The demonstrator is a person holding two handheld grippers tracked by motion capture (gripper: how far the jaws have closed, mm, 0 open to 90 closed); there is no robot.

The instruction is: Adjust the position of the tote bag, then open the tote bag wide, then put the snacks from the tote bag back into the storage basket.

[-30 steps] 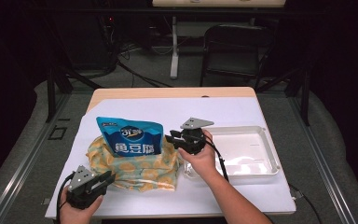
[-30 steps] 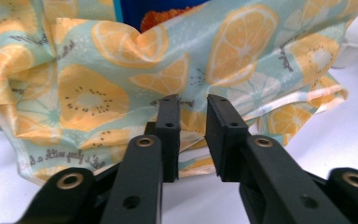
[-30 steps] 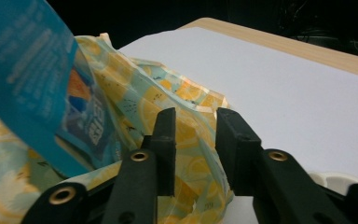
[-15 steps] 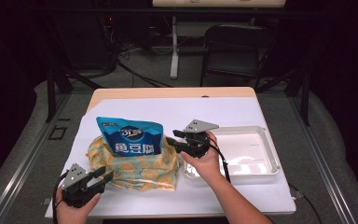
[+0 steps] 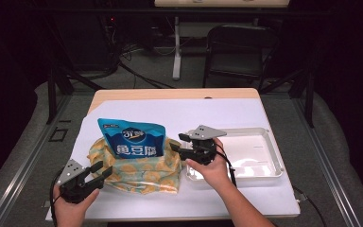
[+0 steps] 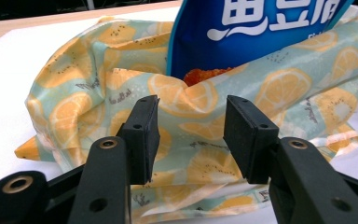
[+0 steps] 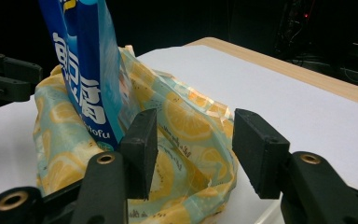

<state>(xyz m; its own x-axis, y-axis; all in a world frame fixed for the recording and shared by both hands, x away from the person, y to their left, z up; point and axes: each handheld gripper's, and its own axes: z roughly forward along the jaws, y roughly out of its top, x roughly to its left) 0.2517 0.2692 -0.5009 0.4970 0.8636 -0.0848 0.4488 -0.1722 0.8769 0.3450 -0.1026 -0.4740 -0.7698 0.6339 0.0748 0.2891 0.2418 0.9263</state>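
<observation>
Left gripper (image 5: 99,171): held low in the left hand (image 5: 71,208), forearm entering from the bottom edge, jaws pointing forward and toward the right gripper. Jaws have just been opening; nothing between the pads (image 6: 142,135).

Right gripper (image 5: 179,144): held in the right hand (image 5: 212,168), forearm running diagonally, jaws level, aimed across toward the left gripper's side. Jaws have just been opening, now wide apart, pads (image 7: 142,149) bare.

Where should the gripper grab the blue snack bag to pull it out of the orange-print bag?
Probably by its top edge, coming from above. The blue snack bag stands upright with its lower part sunk in the orange-print bag; only the flat upper part sticks out free, thin enough for a pinch across its faces.
</observation>
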